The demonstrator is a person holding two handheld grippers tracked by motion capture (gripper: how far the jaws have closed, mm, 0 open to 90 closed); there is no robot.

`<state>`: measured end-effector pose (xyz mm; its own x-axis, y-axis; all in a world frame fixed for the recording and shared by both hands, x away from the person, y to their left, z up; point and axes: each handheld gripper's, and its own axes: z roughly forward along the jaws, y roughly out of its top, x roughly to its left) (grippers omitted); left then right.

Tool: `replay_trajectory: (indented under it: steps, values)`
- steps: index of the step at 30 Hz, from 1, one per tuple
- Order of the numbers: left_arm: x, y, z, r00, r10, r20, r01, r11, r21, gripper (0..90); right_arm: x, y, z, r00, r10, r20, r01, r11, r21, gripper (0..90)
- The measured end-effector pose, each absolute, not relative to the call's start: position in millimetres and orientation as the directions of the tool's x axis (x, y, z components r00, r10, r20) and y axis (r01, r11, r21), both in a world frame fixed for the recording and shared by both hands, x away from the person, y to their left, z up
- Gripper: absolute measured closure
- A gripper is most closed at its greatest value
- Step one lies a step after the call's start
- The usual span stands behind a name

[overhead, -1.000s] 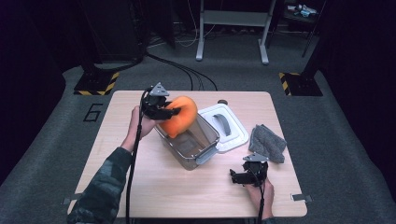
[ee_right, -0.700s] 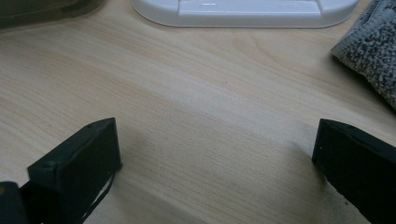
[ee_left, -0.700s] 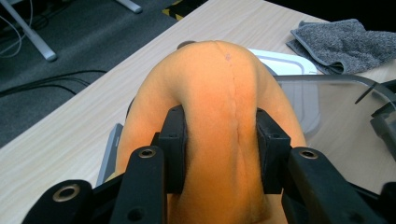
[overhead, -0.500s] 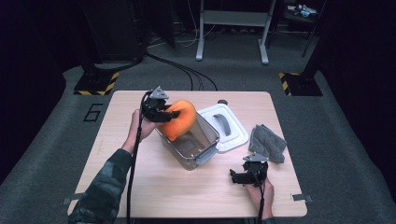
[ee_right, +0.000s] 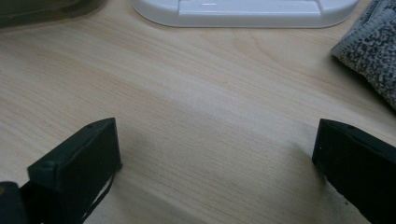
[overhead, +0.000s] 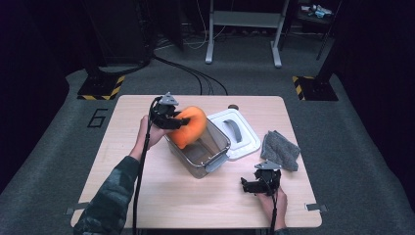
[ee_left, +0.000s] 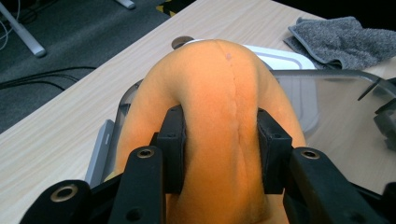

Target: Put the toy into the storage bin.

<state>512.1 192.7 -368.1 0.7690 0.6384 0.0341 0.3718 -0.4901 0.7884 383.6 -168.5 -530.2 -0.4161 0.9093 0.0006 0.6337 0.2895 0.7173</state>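
- We are clamping the orange plush toy in our left gripper, holding it over the clear bin's near-left rim.
- Our right gripper is resting on the counter, jaws spread, empty.

The orange plush toy hides the clear bin's near wall and the left claw's tips.
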Motion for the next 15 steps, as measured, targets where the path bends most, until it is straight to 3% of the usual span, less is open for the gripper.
replay_trajectory:
  steps: [15]
  values:
    - [513.8,190.9,-379.1,0.775,0.628,0.07,0.374,-0.544,0.751,60.2,383.5,-168.2,-530.2,-0.413,0.911,0.002,0.635,0.287,0.717,0.3]
